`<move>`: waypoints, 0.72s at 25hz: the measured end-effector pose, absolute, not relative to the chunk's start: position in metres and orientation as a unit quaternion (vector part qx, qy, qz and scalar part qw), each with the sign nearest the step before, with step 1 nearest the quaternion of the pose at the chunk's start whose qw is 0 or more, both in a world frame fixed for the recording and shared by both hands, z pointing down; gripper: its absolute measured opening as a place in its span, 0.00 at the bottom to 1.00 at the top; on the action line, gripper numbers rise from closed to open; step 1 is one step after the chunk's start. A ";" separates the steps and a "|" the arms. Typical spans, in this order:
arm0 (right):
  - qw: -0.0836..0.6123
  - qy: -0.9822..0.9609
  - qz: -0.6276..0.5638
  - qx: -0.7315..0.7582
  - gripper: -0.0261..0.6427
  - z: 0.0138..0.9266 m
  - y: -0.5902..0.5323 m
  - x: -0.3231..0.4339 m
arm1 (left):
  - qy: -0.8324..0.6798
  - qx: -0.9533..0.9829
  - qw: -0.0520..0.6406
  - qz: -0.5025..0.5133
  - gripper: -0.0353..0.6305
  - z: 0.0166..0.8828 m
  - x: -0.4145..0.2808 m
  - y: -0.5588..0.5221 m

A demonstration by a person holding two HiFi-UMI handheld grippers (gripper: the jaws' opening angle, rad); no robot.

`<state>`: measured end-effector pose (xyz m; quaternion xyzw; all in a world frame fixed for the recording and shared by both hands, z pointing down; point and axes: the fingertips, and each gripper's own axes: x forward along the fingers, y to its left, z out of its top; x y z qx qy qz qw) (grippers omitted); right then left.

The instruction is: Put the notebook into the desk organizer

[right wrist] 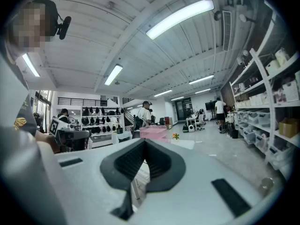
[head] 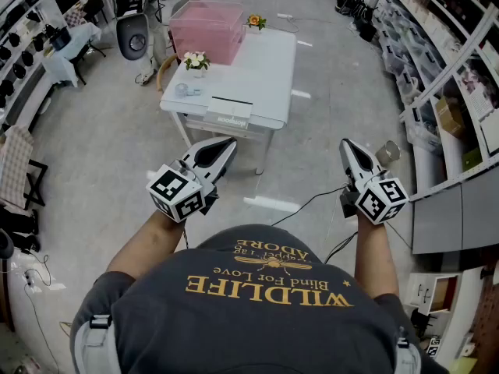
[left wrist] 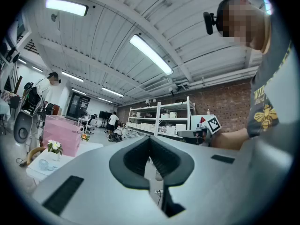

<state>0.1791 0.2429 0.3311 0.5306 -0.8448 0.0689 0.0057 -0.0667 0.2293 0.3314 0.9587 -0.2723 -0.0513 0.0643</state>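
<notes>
— Left gripper first: how do its jaws stand?
— Clenched. The dark pads meet at the tip with nothing between them. It is held level in front of the person's chest and points toward the white table.
— And the right gripper?
— Clenched too, and empty. Its pads close to a point in its own view. It also sits level, well off to the right of the table, over bare floor where a black cable runs.
— Where is the notebook?
— I take it to be the flat white piece with a dark strip along one edge, though it is too small to be sure. It lies flat near the table's near edge, ahead of the left gripper's tip and slightly to the right of it. Neither gripper touches it; both are well apart from it and short of the table edge.
— And the desk organizer?
— That seems to be the pink see-through box at the table's far left end, well beyond the notebook. It stands upright.
— What sits between those two?
— A small pot of white flowers stands just in front of the pink box, and a small round clear thing lies near the left corner, beside the notebook. An orange flower stands at the far edge, just right of the box.
</notes>
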 end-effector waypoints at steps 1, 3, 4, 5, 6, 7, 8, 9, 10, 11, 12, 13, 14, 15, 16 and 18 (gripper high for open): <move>0.006 -0.844 0.068 0.531 0.04 0.331 0.242 0.180 | -0.271 0.959 0.064 -0.051 0.05 0.331 -0.066 0.229; 0.006 -0.844 0.068 0.532 0.04 0.330 0.241 0.181 | -0.270 0.959 0.063 -0.051 0.05 0.329 -0.064 0.228; 0.006 -0.843 0.069 0.533 0.04 0.329 0.240 0.182 | -0.270 0.960 0.063 -0.051 0.05 0.329 -0.064 0.227; 0.005 -0.843 0.069 0.533 0.04 0.329 0.240 0.182 | -0.269 0.960 0.063 -0.051 0.05 0.328 -0.063 0.226; 0.005 -0.843 0.070 0.533 0.04 0.328 0.239 0.183 | -0.269 0.960 0.063 -0.052 0.05 0.328 -0.063 0.226; 0.005 -0.843 0.070 0.534 0.04 0.328 0.239 0.184 | -0.269 0.960 0.063 -0.052 0.05 0.328 -0.062 0.225; 0.006 -0.842 0.069 0.535 0.04 0.327 0.238 0.185 | -0.269 0.960 0.062 -0.052 0.05 0.327 -0.061 0.224; 0.006 -0.840 0.067 0.538 0.04 0.327 0.237 0.186 | -0.268 0.960 0.062 -0.052 0.05 0.327 -0.060 0.223; 0.006 -0.839 0.065 0.541 0.04 0.327 0.237 0.188 | -0.267 0.960 0.061 -0.052 0.05 0.327 -0.058 0.222; 0.004 -0.836 0.064 0.545 0.04 0.327 0.236 0.191 | -0.267 0.960 0.061 -0.052 0.05 0.327 -0.057 0.221; -0.001 -0.834 0.065 0.548 0.04 0.326 0.235 0.194 | -0.266 0.961 0.061 -0.052 0.05 0.327 -0.056 0.221; -0.005 -0.832 0.066 0.551 0.04 0.326 0.235 0.197 | -0.265 0.961 0.060 -0.052 0.05 0.327 -0.054 0.221; -0.008 -0.831 0.068 0.552 0.04 0.327 0.235 0.200 | -0.265 0.961 0.060 -0.052 0.05 0.327 -0.053 0.220; -0.010 -0.830 0.069 0.553 0.04 0.327 0.234 0.203 | -0.264 0.961 0.059 -0.052 0.05 0.327 -0.051 0.220; -0.010 -0.830 0.070 0.553 0.04 0.327 0.235 0.205 | -0.264 0.961 0.059 -0.053 0.05 0.327 -0.049 0.219; -0.010 -0.831 0.070 0.552 0.04 0.328 0.235 0.209 | -0.263 0.962 0.058 -0.052 0.06 0.326 -0.045 0.219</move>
